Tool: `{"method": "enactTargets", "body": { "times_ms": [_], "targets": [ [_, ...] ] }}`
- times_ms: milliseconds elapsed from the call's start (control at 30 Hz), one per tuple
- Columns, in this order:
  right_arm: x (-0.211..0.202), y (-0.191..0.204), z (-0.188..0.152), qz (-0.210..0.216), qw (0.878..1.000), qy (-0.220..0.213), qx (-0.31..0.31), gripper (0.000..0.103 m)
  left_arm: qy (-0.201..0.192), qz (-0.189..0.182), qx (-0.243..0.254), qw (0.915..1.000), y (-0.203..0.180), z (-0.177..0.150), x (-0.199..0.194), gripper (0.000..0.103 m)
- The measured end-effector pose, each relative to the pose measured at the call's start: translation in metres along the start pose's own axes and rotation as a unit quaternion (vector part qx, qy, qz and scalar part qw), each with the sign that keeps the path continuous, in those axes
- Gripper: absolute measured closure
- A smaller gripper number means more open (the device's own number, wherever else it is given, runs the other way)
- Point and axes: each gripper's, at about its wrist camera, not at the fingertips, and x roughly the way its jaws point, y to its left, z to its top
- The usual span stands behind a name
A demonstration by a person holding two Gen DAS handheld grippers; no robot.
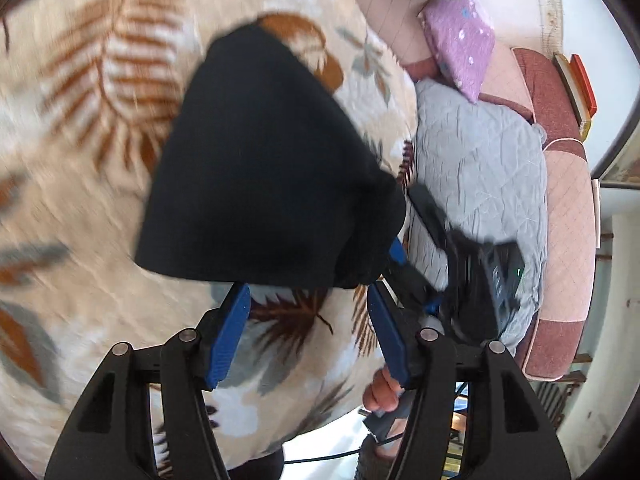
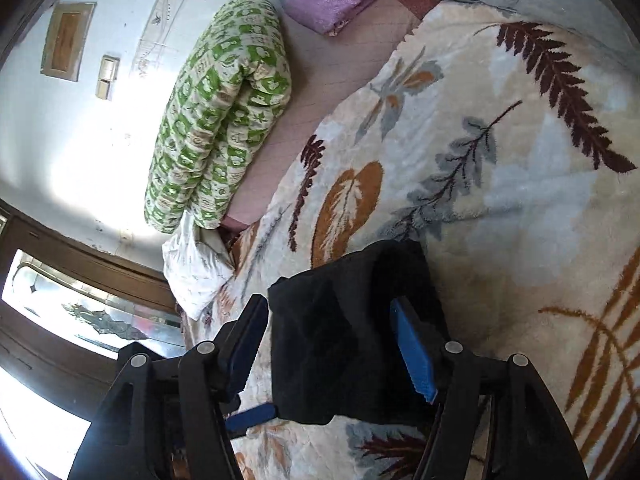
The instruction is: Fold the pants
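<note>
The black pants [image 1: 264,168] lie as a folded bundle on the leaf-patterned blanket [image 1: 80,140]. My left gripper [image 1: 308,300] is open just below the bundle's near edge, with nothing between its blue pads [image 1: 230,336]. The right gripper's fingers [image 1: 428,216] show at the bundle's right corner in the left wrist view. In the right wrist view the pants [image 2: 344,336] lie between the open jaws of my right gripper [image 2: 330,320]; the blue pads [image 2: 412,352] stand apart on either side of the cloth, not pinching it.
A grey quilt [image 1: 480,168], a purple pillow [image 1: 460,44] and a green patterned quilt roll [image 2: 224,112] lie at the bed's far side. A white cloth [image 2: 196,268] sits at the blanket's edge. A wall and a window [image 2: 80,312] are beyond.
</note>
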Motion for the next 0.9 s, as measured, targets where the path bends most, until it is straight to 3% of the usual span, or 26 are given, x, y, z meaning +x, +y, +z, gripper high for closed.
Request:
{"method": "enactTargets", "body": {
  "times_ms": [67,133,167,200,333,467,533,567,667,700,900],
  "targets": [
    [0.011,-0.004,0.004,-0.022,1.000,0.011,0.001,0.037,0.018,0.009,-0.025,0.9995,0.003,0.001,0.017,0.043],
    [0.025,-0.003,0.009,-0.015,1.000,0.026,-0.004,0.061,0.043,0.013,-0.058,0.9973,0.010,0.005,0.037,0.044],
    [0.027,0.000,0.012,-0.027,0.999,0.025,-0.023,0.088,0.050,0.016,-0.068,0.9963,0.013,0.006,0.044,0.044],
    [0.028,0.005,0.016,-0.025,0.999,0.024,-0.038,0.094,0.055,0.021,-0.081,0.9950,0.016,0.007,0.053,0.045],
    [0.035,0.007,0.034,-0.053,0.994,0.011,-0.093,0.094,0.056,0.022,-0.085,0.9946,0.017,0.009,0.063,0.045],
    [0.060,-0.022,0.040,-0.078,0.992,0.038,-0.087,0.090,0.064,0.017,-0.057,0.9962,0.008,0.002,0.053,0.045],
    [0.056,-0.026,0.040,-0.062,0.995,0.033,-0.070,0.085,0.055,-0.001,-0.029,0.9981,-0.005,-0.003,0.037,0.045],
    [0.052,-0.026,0.040,-0.053,0.996,0.031,-0.060,0.080,0.046,-0.005,-0.010,0.9989,-0.013,-0.006,0.025,0.045],
    [0.029,-0.021,0.038,-0.028,0.998,0.022,-0.049,0.052,-0.012,-0.014,0.020,0.9996,-0.037,-0.005,-0.010,0.044],
    [0.021,-0.020,0.036,-0.024,0.998,0.020,-0.047,0.047,-0.021,-0.017,0.017,0.9995,-0.041,-0.003,-0.011,0.043],
    [0.002,-0.016,0.030,-0.004,0.999,0.021,-0.026,0.047,0.001,-0.021,-0.043,0.9989,-0.042,0.010,0.039,0.044]
  ]
}}
